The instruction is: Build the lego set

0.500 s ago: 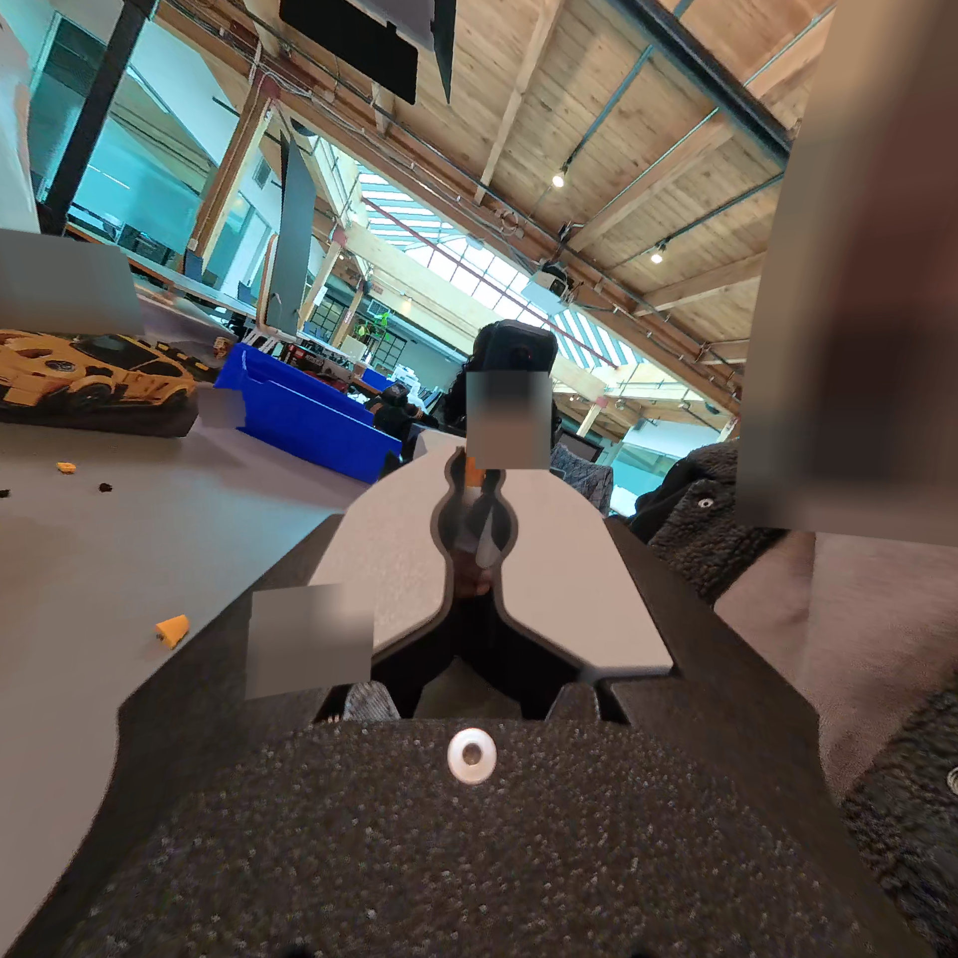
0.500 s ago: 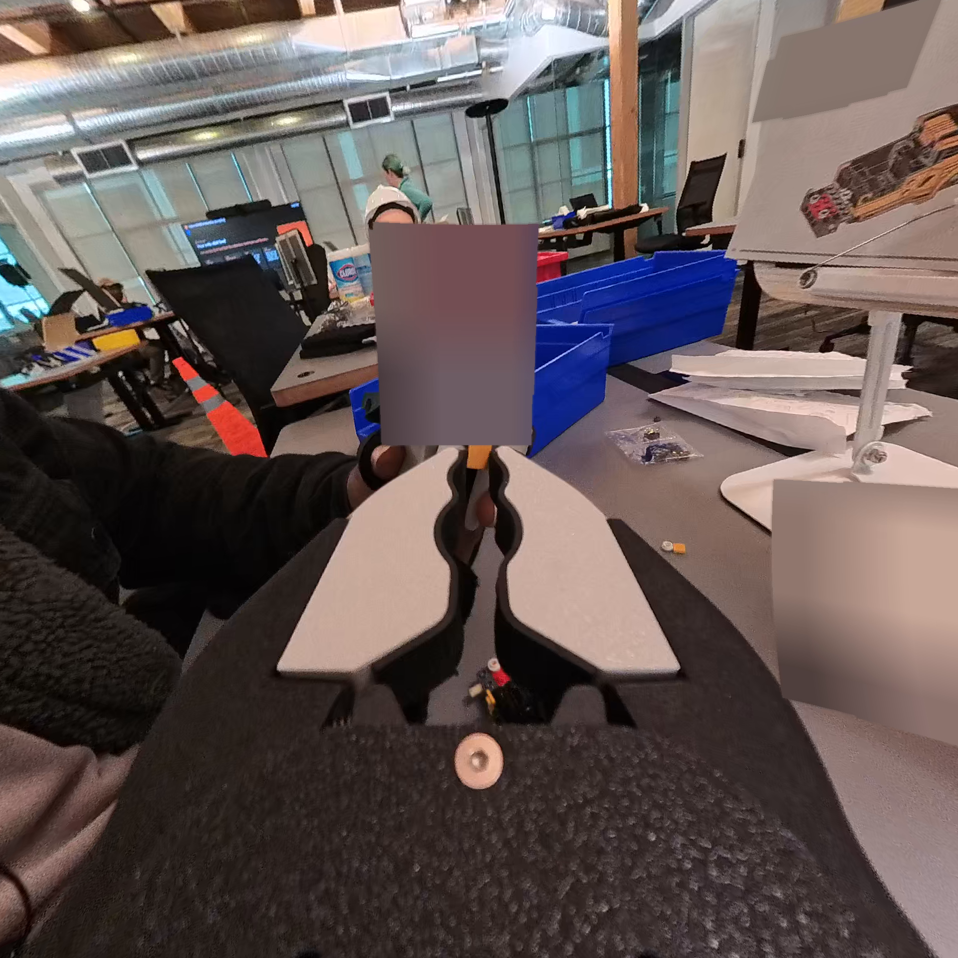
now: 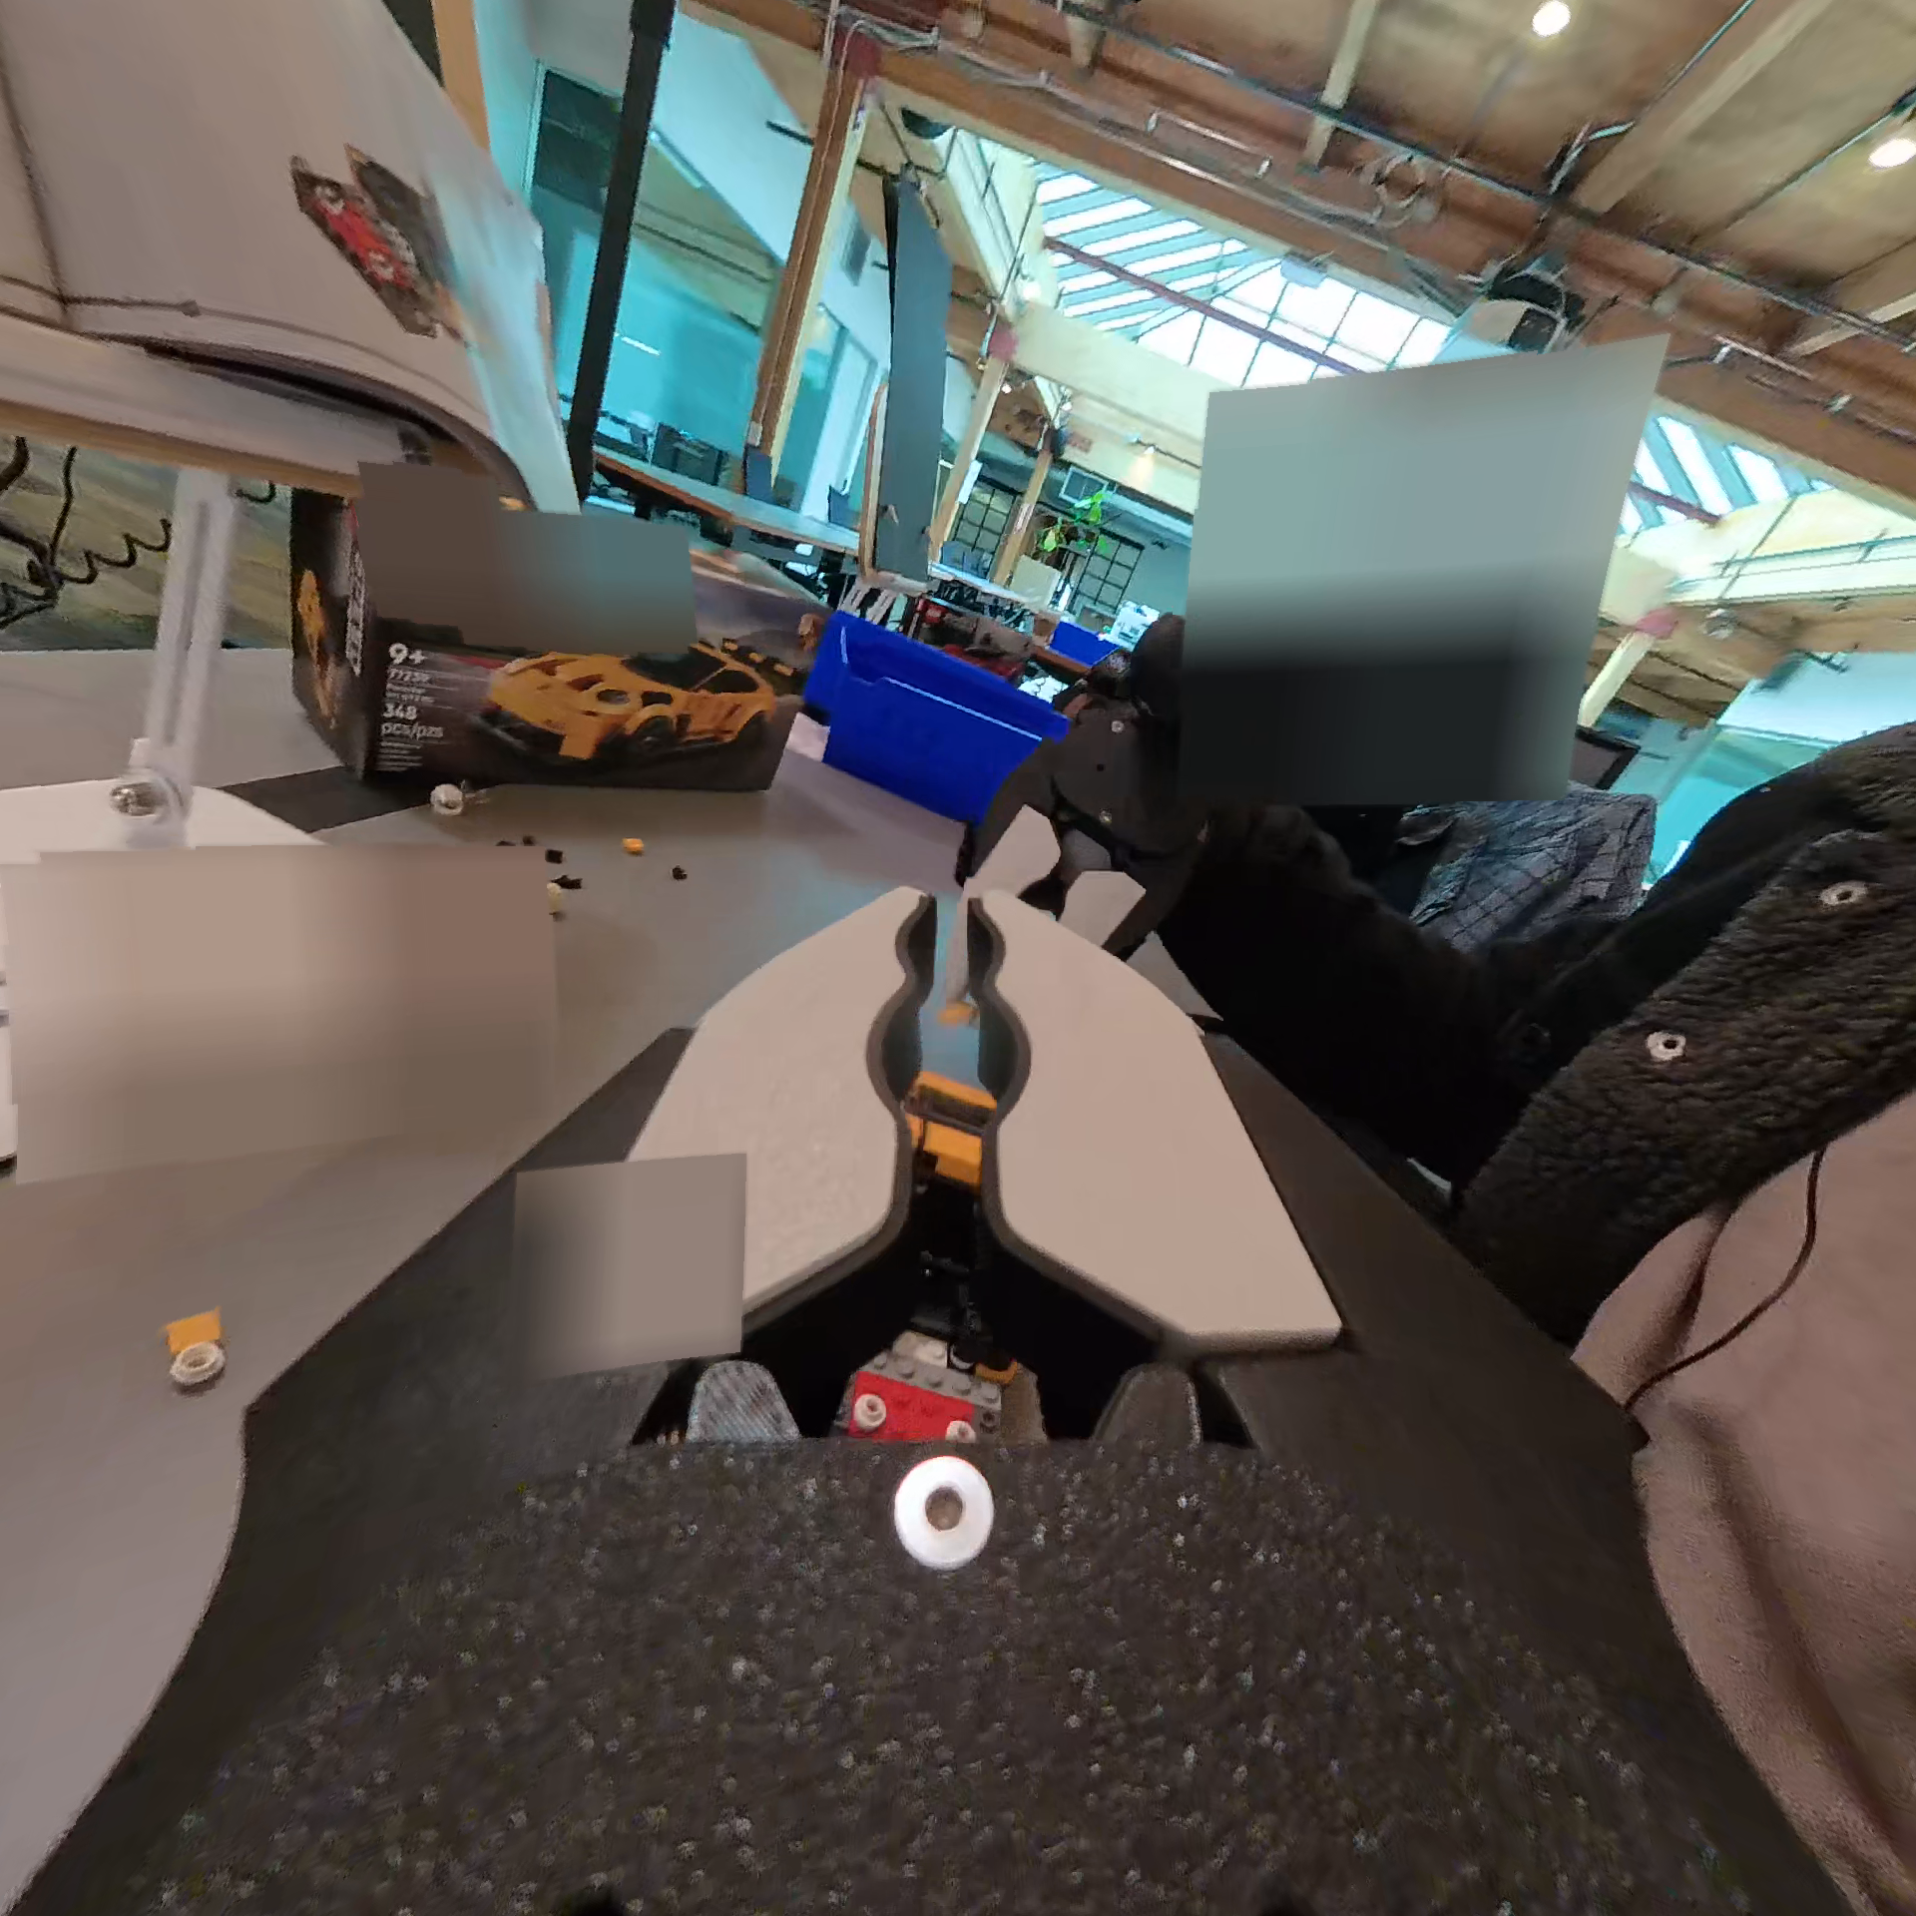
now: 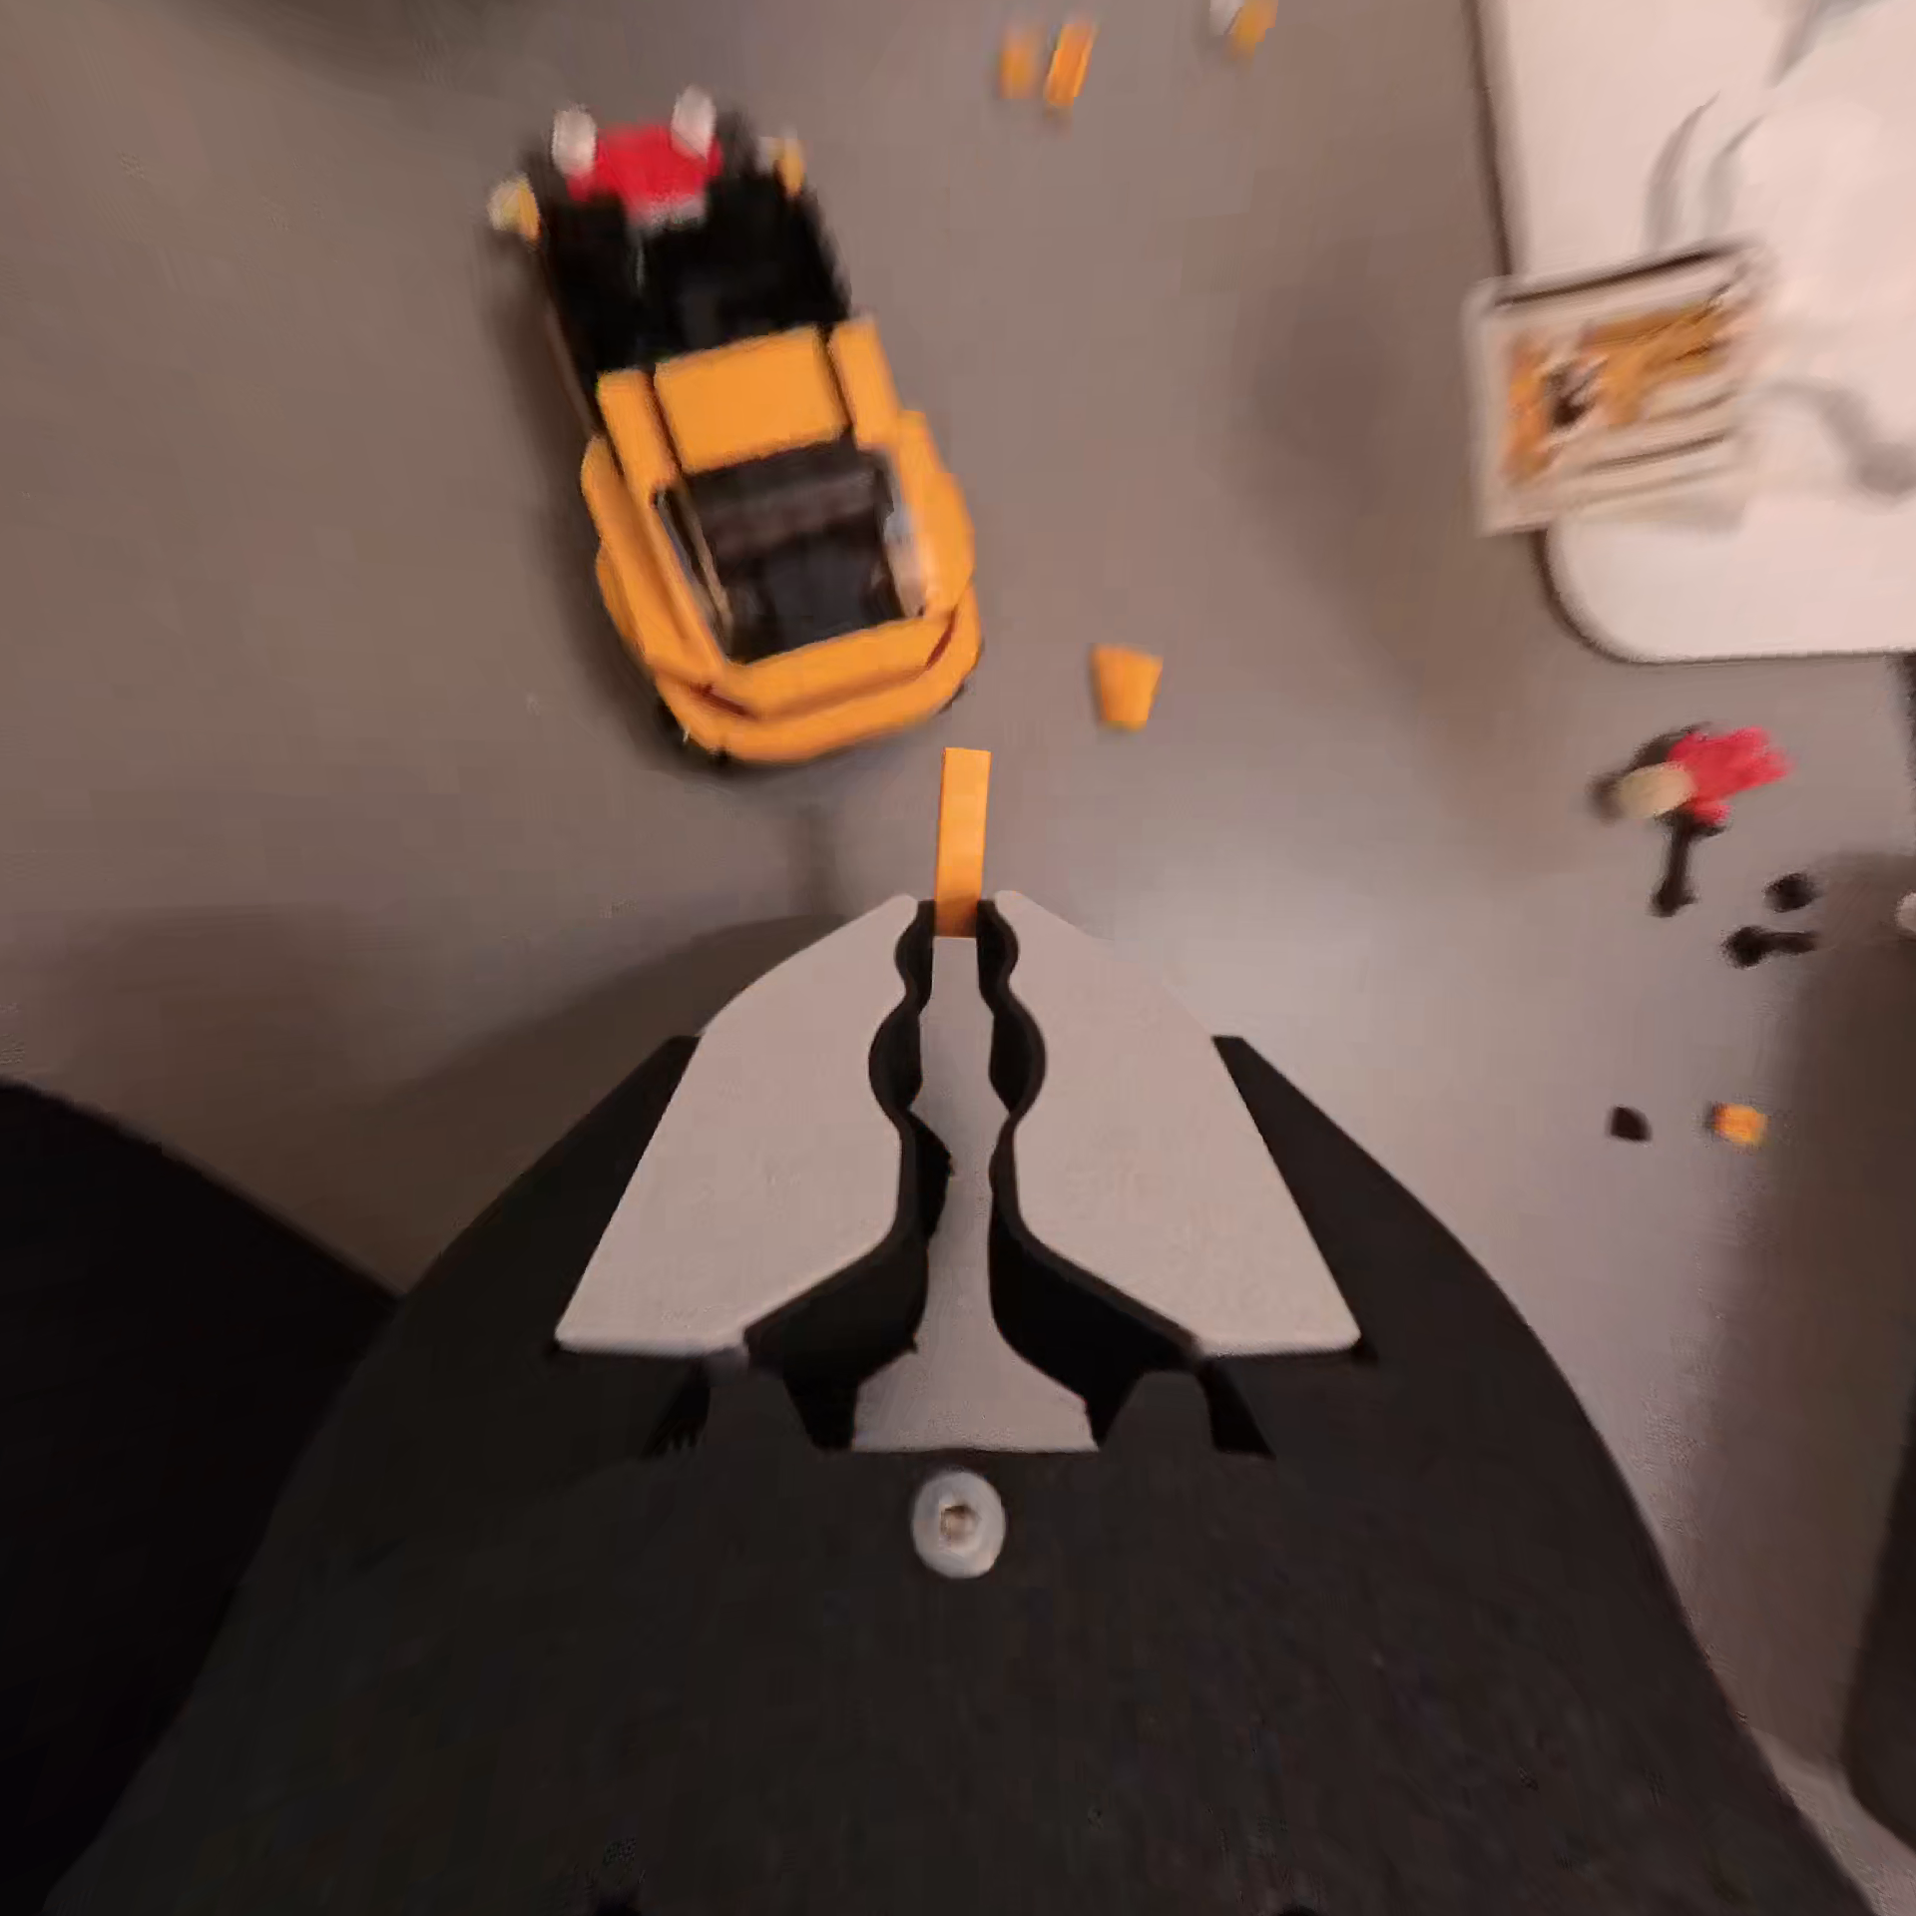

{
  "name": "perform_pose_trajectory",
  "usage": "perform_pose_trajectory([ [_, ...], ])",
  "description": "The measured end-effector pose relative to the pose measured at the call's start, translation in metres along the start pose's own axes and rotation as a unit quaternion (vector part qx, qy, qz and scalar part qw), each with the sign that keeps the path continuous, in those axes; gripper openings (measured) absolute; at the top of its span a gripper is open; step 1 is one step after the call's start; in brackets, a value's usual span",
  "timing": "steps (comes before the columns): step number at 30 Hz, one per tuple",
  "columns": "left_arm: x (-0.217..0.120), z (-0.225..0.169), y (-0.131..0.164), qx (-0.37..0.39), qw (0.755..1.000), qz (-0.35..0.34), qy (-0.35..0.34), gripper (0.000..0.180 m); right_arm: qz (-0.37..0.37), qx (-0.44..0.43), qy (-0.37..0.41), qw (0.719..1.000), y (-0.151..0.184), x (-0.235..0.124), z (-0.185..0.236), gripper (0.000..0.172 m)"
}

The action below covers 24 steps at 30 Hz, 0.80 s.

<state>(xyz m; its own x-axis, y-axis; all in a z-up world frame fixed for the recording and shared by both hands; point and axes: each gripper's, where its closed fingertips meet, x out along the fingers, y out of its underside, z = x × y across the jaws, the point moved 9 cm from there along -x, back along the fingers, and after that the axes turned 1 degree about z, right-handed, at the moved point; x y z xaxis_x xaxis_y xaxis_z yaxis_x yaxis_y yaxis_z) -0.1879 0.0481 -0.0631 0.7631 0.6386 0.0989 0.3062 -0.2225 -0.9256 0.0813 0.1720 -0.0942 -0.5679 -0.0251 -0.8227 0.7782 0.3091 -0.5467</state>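
My right gripper (image 4: 957, 918) is clamped on a thin orange strip (image 4: 962, 829); the two pads press its near end and the rest sticks out straight ahead of the tips. Past the strip and a little to the left sits a yellow toy car (image 4: 767, 498) on the grey table (image 4: 259, 518), its black and red end pointing away from me. Just right of the strip's far end lies a small orange wedge (image 4: 1125, 684). Farther right I see a red and black cluster of small parts (image 4: 1700, 798) and a white sheet with a printed card (image 4: 1617, 394) on it.

My left gripper (image 3: 949, 912) has its fingers close together with a narrow slit between them, and I see nothing gripped at the tips. The toy car (image 3: 938, 1130) shows through that slit, below and behind the tips, with its red and grey end nearest me. Ahead to the left stands a dark box with a yellow car picture (image 3: 539, 705), a blue bin (image 3: 923, 715) beyond it. Just ahead to the right the other gripper (image 3: 1078, 829) hangs, its fingers blurred.
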Motion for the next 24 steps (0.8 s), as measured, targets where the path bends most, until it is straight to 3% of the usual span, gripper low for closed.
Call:
perform_pose_trajectory([
  [6, 0.009, 0.003, 0.014, -0.002, 0.999, 0.042, -0.001, 0.005, 0.095, -0.028, -0.034, 0.995, 0.01, 0.021, 0.012, 0.008],
  [11, 0.013, 0.0, 0.018, 0.004, 0.998, 0.057, 0.006, 0.006, 0.093, -0.035, -0.024, 0.995, 0.008, 0.025, 0.013, 0.008],
  [16, 0.011, 0.001, 0.016, -0.017, 0.999, 0.042, 0.011, 0.006, 0.086, -0.033, -0.014, 0.996, 0.006, 0.023, 0.012, 0.019],
  [20, 0.009, -0.001, 0.011, -0.011, 0.999, 0.038, 0.003, 0.004, 0.004, -0.018, 0.023, 1.0, -0.005, 0.009, 0.005, 0.02],
  [22, 0.006, -0.003, 0.006, 0.002, 0.999, 0.032, -0.014, 0.002, -0.078, 0.0, 0.089, 0.993, -0.015, -0.004, -0.006, 0.021],
  [24, 0.001, -0.005, -0.002, 0.019, 0.999, 0.017, -0.036, 0.001, -0.182, 0.042, 0.175, 0.967, -0.026, -0.02, -0.019, 0.022],
])
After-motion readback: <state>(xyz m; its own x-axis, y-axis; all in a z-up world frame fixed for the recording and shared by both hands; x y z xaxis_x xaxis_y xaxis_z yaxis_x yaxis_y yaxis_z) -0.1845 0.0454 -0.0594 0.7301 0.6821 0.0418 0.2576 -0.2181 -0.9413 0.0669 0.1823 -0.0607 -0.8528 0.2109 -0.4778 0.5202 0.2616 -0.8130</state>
